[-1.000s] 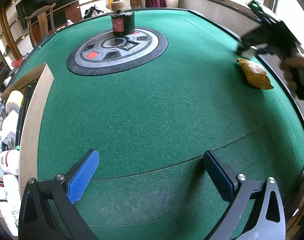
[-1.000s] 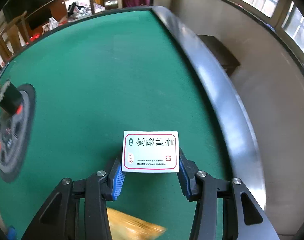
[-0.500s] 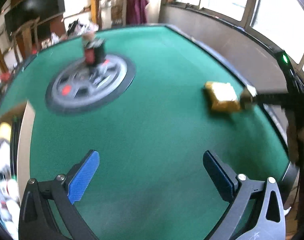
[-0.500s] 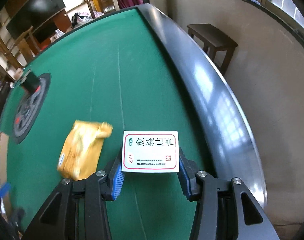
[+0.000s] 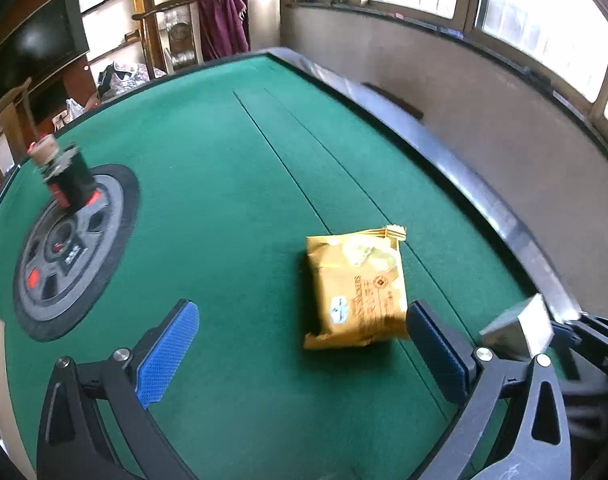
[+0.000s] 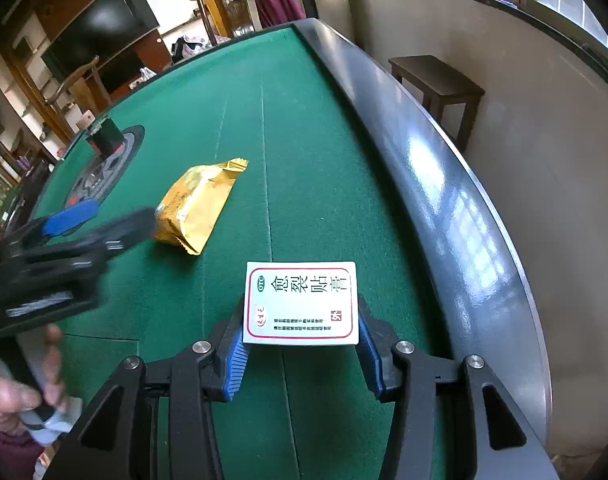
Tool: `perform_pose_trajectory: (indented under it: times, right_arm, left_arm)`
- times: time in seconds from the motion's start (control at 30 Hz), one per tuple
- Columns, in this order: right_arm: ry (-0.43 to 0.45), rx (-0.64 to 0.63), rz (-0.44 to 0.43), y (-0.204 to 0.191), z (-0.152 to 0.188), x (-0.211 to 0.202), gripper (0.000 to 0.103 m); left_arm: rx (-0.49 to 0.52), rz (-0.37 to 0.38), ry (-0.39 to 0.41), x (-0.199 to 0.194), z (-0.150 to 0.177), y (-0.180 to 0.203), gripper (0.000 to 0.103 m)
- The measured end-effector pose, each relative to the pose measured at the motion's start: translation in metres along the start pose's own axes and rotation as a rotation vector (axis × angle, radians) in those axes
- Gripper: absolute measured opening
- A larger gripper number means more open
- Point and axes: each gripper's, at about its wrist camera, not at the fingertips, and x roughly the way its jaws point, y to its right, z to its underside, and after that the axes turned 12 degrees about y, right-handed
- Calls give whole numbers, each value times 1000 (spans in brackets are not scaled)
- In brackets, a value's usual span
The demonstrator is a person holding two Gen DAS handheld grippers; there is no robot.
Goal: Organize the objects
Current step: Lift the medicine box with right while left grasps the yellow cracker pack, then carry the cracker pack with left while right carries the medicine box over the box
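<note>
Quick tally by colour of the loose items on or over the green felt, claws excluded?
Yellow: 1, the snack packet lying on the felt.
White: 1, the medicine box clamped in the right claw.
Dark with a tan cap: 1, the bottle standing on the round centre console.
Total: 3.
The left claw is open, empty.

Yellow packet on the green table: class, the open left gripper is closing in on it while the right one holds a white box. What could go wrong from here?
1. The packet lies off-centre, near one finger of the left gripper; closing now may push it aside.
2. The right gripper, holding the box, is close by; the two could collide.
3. The packet looks soft; a hard squeeze may crush it.
</note>
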Motion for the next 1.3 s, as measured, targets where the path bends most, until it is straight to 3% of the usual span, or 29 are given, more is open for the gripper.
perform_pose_trajectory:
  times: [0.3,0.37,0.43,0.47,0.5,0.67,1.03,1.13,1.3]
  right_arm:
    - [31,-20,-25,0,3,0,52]
    - [31,-18,-30,0,4,0,52]
    - [31,-20,-30,0,4,-1,52]
    - [31,-21,-29,0,4,-1,52]
    - [31,-24,-26,-1,4,-1,52]
    - [30,-45,-1,-5,4,0,52]
    - [13,-28,-56,-20,6,-2,51]
    - [21,-55,-109,-44,7,-10,51]
    - [63,-165,-186,-106,4,-31,51]
  left_arm:
    - [-13,3,-62,35,3,12,100]
    - [-7,3,-42,33,2,12,89]
    - [-17,11,-29,28,1,9,57]
    - [-35,18,-28,25,0,5,46]
    - [-54,27,-31,24,-1,1,43]
    - [-126,60,-12,3,4,-17,43]
    - [-291,129,137,-110,24,-86,43]
    - [-317,93,176,-139,35,-116,43]
    - [-372,-59,250,-199,78,-183,43]
